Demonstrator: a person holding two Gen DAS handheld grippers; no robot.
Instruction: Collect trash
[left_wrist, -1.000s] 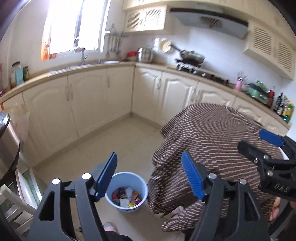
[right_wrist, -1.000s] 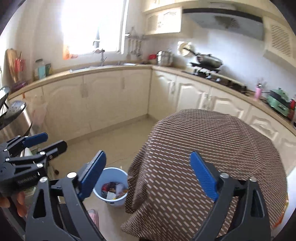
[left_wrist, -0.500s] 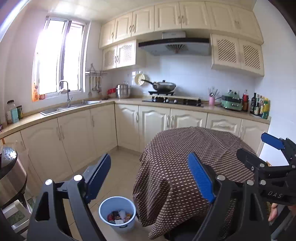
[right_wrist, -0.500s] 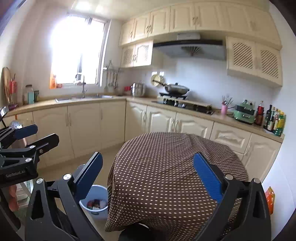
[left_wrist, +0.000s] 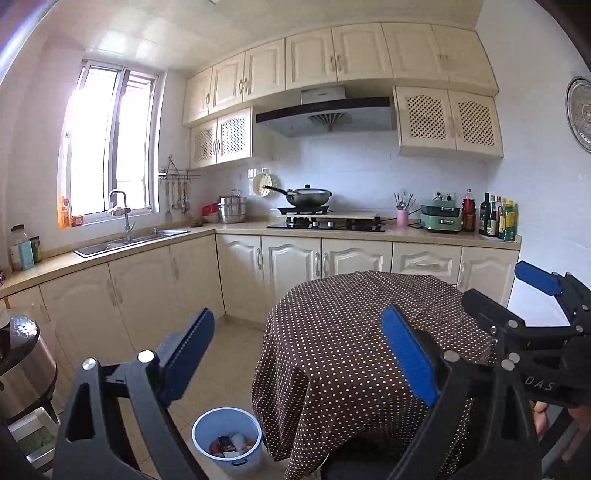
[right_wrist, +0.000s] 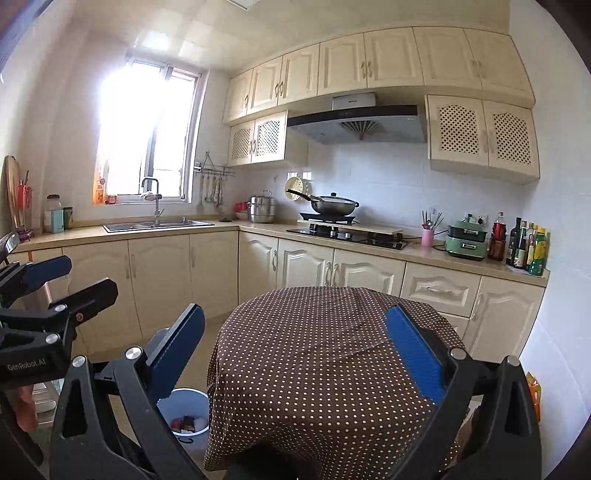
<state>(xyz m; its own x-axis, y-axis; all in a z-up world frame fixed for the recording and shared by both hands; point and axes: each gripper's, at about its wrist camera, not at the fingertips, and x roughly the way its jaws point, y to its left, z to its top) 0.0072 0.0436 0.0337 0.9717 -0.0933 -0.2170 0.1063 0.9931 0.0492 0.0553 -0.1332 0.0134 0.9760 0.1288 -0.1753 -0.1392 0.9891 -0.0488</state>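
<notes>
Trash (left_wrist: 231, 444) sits in blue bin (left_wrist: 207, 424) at table's (left_wrist: 354, 332) left edge; tabletop bare. Left gripper (left_wrist: 295, 360) just opened, right gripper (right_wrist: 295, 354) spread, both empty. Likely done.

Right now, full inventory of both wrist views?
trash bin: 1, light blue, on floor left of table, wrappers inside
table: 1, brown dotted cloth, centre, nothing on it
wok: 1, dark, on stove
steamer pot: 1, steel, counter corner
sink: 1, steel, under window
utensil cup: 1, pink, right of stove
electric cooker: 1, green, counter
bottles: several, counter's right end
left gripper: blue pads, open, empty
right gripper: blue pads, open, empty
</notes>
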